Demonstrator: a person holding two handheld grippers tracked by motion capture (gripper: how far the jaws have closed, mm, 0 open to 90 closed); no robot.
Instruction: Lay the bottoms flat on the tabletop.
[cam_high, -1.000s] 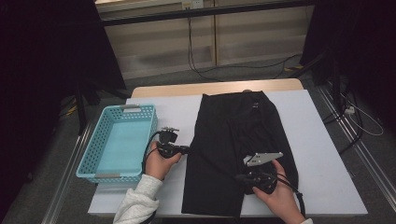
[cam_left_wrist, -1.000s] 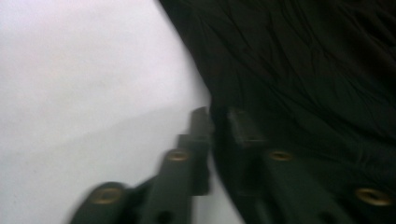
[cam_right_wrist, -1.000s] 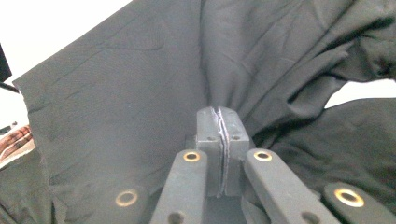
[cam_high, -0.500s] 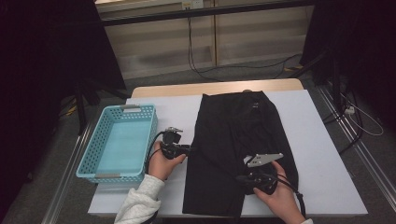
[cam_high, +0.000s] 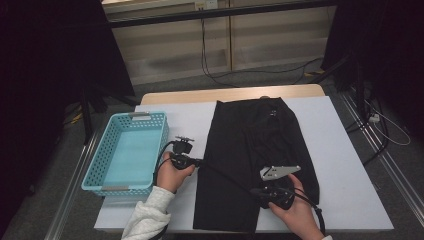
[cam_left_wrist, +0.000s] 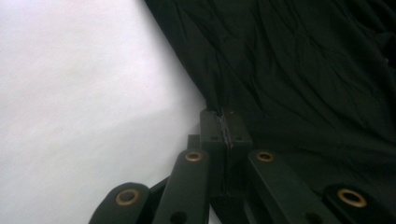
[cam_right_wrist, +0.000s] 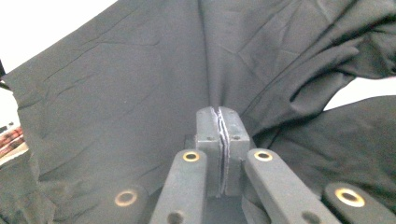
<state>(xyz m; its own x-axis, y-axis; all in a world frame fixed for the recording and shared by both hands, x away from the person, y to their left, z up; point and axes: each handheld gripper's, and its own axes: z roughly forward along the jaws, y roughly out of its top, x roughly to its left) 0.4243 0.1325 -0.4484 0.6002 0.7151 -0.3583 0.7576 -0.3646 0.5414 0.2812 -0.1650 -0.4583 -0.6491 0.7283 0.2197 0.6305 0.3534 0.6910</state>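
Note:
A black garment lies flat along the white table. My left gripper sits at the garment's left edge, near its lower half. Its jaws have just been closing, and in the left gripper view they stand shut with the hem of the black garment pinched between the tips. My right gripper rests on the garment's lower right part. In the right gripper view it is shut on a pinched ridge of the black garment.
A light blue plastic basket stands at the table's left side, close to the left hand. Bare white tabletop lies to the garment's right. Cables trail on the floor beyond the table's far edge.
The left hand has edged slightly toward the garment's left edge. The right hand has kept still.

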